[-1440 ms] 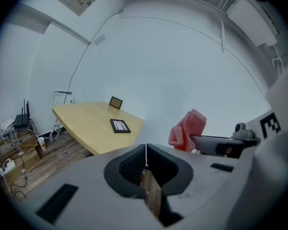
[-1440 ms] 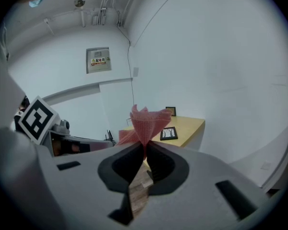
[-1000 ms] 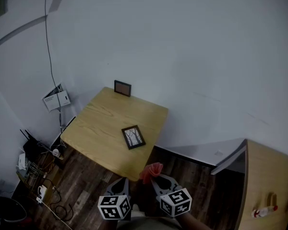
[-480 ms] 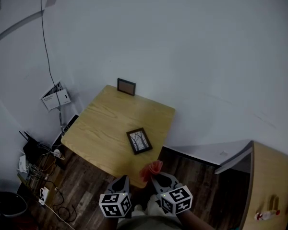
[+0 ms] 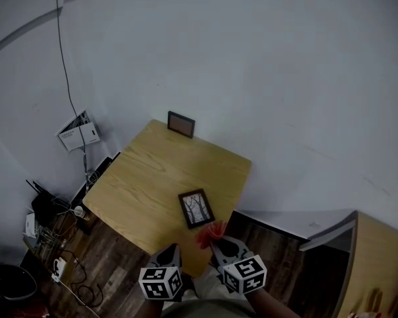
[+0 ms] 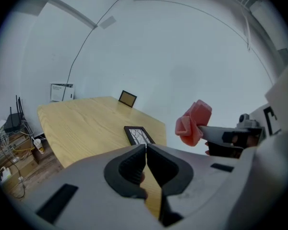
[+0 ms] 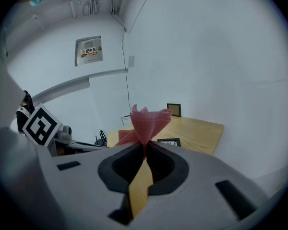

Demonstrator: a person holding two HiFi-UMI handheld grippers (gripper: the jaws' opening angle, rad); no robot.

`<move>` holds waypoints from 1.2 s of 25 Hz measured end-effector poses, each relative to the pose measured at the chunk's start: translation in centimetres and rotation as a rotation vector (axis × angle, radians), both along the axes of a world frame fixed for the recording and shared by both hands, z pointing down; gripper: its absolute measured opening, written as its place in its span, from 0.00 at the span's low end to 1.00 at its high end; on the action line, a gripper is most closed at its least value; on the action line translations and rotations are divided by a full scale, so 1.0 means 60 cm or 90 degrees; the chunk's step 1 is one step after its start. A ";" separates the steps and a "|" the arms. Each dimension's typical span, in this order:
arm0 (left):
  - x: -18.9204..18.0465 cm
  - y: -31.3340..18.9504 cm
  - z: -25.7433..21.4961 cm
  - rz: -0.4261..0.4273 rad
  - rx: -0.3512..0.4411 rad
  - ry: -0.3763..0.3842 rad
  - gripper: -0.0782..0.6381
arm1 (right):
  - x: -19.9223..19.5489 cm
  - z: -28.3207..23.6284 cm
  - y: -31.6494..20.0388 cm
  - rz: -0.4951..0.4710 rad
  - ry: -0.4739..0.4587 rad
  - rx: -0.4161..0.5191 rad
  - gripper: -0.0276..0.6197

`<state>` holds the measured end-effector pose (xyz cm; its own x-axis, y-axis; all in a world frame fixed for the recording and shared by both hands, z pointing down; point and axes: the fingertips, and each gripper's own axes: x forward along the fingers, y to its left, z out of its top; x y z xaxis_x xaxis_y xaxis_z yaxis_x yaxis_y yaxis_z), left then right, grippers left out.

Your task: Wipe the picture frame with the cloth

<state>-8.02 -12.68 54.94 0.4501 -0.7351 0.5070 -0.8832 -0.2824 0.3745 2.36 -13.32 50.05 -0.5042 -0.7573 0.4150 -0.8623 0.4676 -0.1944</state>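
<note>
A pale, bare wall backs a light wooden bench (image 5: 152,177) set cornerwise, with dark plank floor around it. The picture frame (image 5: 196,209) lies flat at about five o'clock on the bench top, close to the corner nearest the person. A second small frame (image 5: 181,124) stands at twelve o'clock by the wall.

The right gripper (image 5: 219,244) is clenched on a bunched pink cloth (image 5: 211,233), which sprouts past its tips and hangs near the frame without touching it. The left gripper (image 5: 169,252), at its nine o'clock, is closed tight on nothing.

I'd call this the approach; no wiping has begun. Next the cloth needs carrying forward and down onto the frame's face. The left gripper may have to steady the frame, since it lies loose near the edge and a hard stroke could push it off.

Toward ten o'clock the bench top is open. The cable tangle (image 5: 53,244) at eight o'clock and the wooden cabinet (image 5: 378,257) at four o'clock stand well apart.
</note>
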 end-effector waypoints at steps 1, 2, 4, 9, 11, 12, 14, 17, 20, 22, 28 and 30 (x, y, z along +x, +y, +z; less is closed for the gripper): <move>0.005 -0.011 0.005 0.003 -0.001 0.001 0.12 | 0.004 0.003 -0.013 -0.002 0.002 -0.002 0.06; 0.010 -0.023 0.010 0.006 -0.004 -0.001 0.12 | 0.008 0.006 -0.027 -0.003 0.004 -0.005 0.06; 0.018 -0.044 0.022 0.006 -0.013 -0.005 0.12 | 0.013 0.012 -0.052 -0.008 0.008 -0.011 0.06; 0.042 -0.084 0.055 0.013 -0.053 -0.005 0.12 | 0.018 0.032 -0.109 -0.023 0.025 -0.024 0.06; 0.054 -0.097 0.069 0.019 -0.069 -0.001 0.12 | 0.017 0.043 -0.131 -0.030 0.031 -0.030 0.06; 0.060 -0.103 0.077 0.022 -0.078 0.001 0.12 | 0.016 0.049 -0.142 -0.033 0.034 -0.033 0.06; 0.069 -0.116 0.091 0.024 -0.095 0.006 0.16 | 0.015 0.062 -0.162 -0.041 0.037 -0.042 0.06; 0.080 -0.134 0.114 0.020 -0.121 0.015 0.31 | 0.009 0.084 -0.189 -0.057 0.041 -0.057 0.06; 0.083 -0.151 0.135 0.011 -0.138 0.008 0.31 | 0.000 0.104 -0.214 -0.073 0.047 -0.070 0.06; 0.084 -0.158 0.148 0.007 -0.148 0.001 0.31 | -0.007 0.117 -0.228 -0.082 0.052 -0.077 0.06; 0.089 -0.170 0.181 0.007 -0.178 -0.006 0.31 | -0.024 0.155 -0.268 -0.105 0.070 -0.091 0.06; 0.089 -0.171 0.189 0.008 -0.184 -0.011 0.30 | -0.034 0.167 -0.277 -0.118 0.081 -0.099 0.06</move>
<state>-2.70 -22.93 66.26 0.4478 -0.5535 0.7022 -0.8872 -0.1771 0.4261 0.34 -29.95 60.04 -0.5638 -0.5793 0.5887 -0.7874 0.5921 -0.1715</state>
